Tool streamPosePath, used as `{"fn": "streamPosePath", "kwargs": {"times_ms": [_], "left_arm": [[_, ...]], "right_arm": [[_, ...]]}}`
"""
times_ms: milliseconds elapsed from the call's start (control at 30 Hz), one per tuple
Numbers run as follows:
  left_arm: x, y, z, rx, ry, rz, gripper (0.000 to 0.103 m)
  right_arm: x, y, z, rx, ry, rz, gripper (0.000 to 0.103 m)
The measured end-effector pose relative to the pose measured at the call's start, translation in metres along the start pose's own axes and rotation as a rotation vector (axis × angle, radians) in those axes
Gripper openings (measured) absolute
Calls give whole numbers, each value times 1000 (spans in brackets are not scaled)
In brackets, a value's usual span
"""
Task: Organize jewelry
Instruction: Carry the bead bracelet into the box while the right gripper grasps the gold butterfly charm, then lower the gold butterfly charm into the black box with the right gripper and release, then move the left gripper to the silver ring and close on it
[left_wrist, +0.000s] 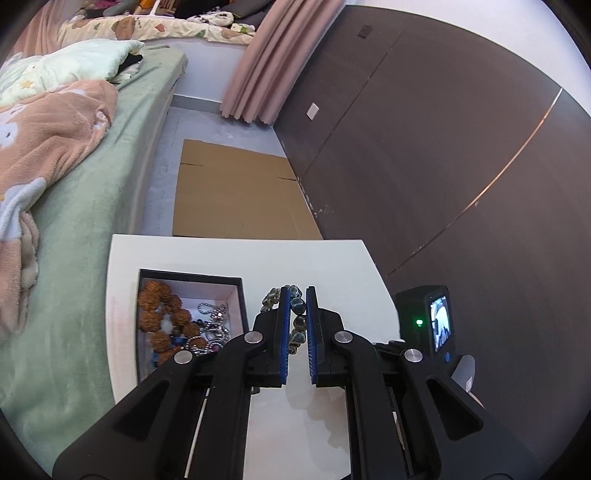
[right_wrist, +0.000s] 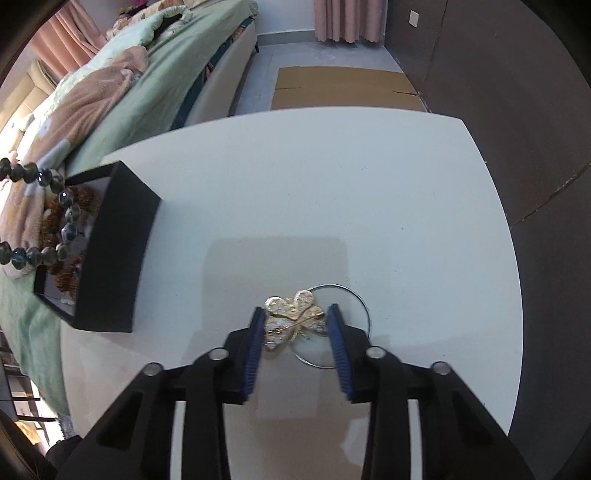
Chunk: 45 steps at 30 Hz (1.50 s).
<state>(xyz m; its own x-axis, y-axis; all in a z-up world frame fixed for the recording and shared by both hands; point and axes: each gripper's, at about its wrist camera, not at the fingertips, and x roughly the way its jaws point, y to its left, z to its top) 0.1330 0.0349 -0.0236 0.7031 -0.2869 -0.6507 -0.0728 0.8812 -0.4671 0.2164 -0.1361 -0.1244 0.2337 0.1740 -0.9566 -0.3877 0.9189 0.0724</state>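
Observation:
My left gripper (left_wrist: 296, 293) is shut on a dark green bead bracelet (left_wrist: 295, 325) and holds it in the air right of the black jewelry box (left_wrist: 242, 295). The box holds brown seed beads (left_wrist: 159, 306) and a silver chain (left_wrist: 214, 317). In the right wrist view the bracelet (right_wrist: 66, 218) hangs over the box (right_wrist: 110, 266) at the left. My right gripper (right_wrist: 295, 312) is around a gold butterfly brooch (right_wrist: 293, 319) on the white table (right_wrist: 332, 184); its pads touch the brooch's sides. A thin silver ring (right_wrist: 360, 299) lies under the brooch.
A green bed (left_wrist: 85, 221) with blankets runs along the table's left side. Flat cardboard (left_wrist: 236, 195) lies on the floor beyond the table. A dark wall panel (left_wrist: 443, 147) stands at the right. The right gripper's camera (left_wrist: 428, 319) shows at the table's right edge.

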Motion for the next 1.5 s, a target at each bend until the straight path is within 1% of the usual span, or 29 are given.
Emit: {"fn": "streamPosePath", "kwargs": {"times_ms": [200, 300, 333, 367, 400, 433, 500, 533, 567, 633, 767, 867, 967, 1033, 1100, 1167, 1200, 1233, 1267, 1300, 1367, 1500], "left_arm": [[-14, 13, 4, -23, -24, 8, 9], [-13, 23, 5, -48, -24, 34, 9], [-13, 26, 6, -48, -33, 64, 18], [-14, 28, 7, -44, -39, 88, 38], [-16, 31, 7, -44, -48, 102, 47], [-19, 33, 9, -47, -64, 109, 51], [-22, 38, 12, -50, -74, 130, 52], [-23, 41, 13, -54, -76, 139, 56], [-24, 45, 15, -55, -74, 149, 65], [-27, 51, 17, -50, -75, 175, 75], [-29, 64, 20, -53, -63, 205, 85], [-32, 75, 22, -64, -60, 227, 89], [-33, 82, 23, -64, -57, 228, 94], [-33, 84, 24, -66, -55, 227, 94], [-33, 88, 25, -77, -53, 225, 94], [-33, 91, 25, -83, -47, 224, 95], [-33, 92, 24, -83, -43, 224, 95], [-32, 93, 24, -83, -40, 224, 95], [-32, 92, 24, -85, -39, 223, 95], [-32, 92, 24, -86, -38, 221, 95], [-32, 90, 23, -85, -37, 217, 95], [-29, 80, 21, -71, -33, 201, 95]], "right_arm": [[-12, -1, 0, 17, -27, 31, 32], [-23, -2, 1, 31, -55, 59, 32], [-28, -3, 1, 37, -66, 74, 32], [-31, -3, 1, 42, -75, 88, 32], [-35, -3, 2, 48, -86, 105, 32], [-41, -2, 3, 56, -104, 122, 32], [-50, 0, 4, 64, -130, 153, 32], [-56, 2, 5, 67, -151, 177, 32], [-61, 5, 7, 67, -164, 192, 32], [-71, 12, 10, 65, -200, 236, 32], [-86, 28, 17, 58, -256, 328, 32], [-92, 41, 20, 48, -277, 364, 32], [-93, 54, 25, 38, -288, 388, 32], [-93, 63, 28, 32, -296, 408, 32], [-90, 73, 32, 23, -292, 447, 32], [-86, 82, 36, 14, -291, 457, 37], [-84, 84, 39, 14, -286, 461, 47], [-82, 85, 40, 21, -279, 462, 77], [-84, 84, 40, 33, -300, 453, 86], [-86, 83, 38, 33, -323, 435, 85], [-87, 78, 37, 36, -315, 424, 83], [-90, 49, 29, 95, -316, 366, 82]]}}
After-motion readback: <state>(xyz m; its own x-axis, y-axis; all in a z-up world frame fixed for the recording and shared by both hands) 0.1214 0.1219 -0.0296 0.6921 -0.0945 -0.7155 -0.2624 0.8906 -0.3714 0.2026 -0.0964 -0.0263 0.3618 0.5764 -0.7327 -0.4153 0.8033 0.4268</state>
